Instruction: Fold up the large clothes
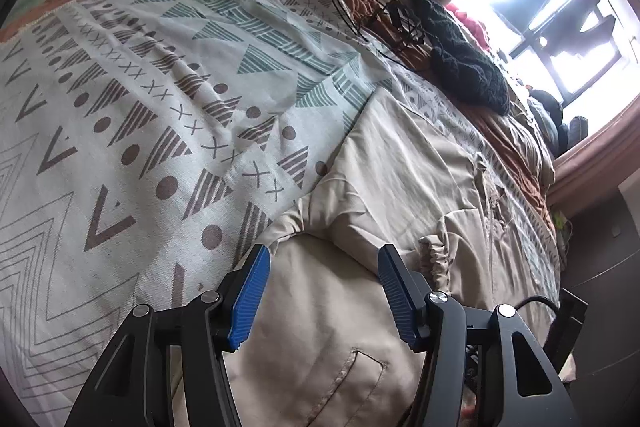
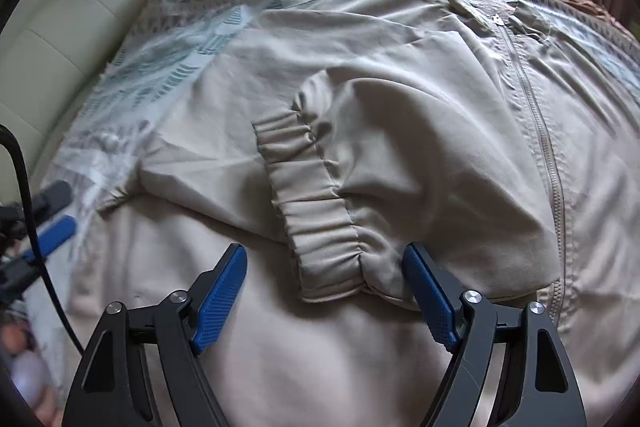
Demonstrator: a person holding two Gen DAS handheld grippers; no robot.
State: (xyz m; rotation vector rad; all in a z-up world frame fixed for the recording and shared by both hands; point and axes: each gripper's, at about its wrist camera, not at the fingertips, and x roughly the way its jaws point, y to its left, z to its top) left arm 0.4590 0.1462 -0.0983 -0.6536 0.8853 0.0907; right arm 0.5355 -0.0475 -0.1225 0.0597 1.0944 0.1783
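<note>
On the bed (image 1: pixel 120 107), both jaws are held apart, empty; the elastic cuff (image 2: pixel 316 211) of the beige jacket (image 2: pixel 440 107) should be pinched squarely by the right gripper (image 2: pixel 324 259).

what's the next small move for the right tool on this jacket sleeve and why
Probably ease the right tool down and close it on the elastic cuff. The cuff lies folded across the beige jacket, its lower end between the open blue pads, which are not pressing on it. A grip there would let the sleeve be repositioned.
</note>
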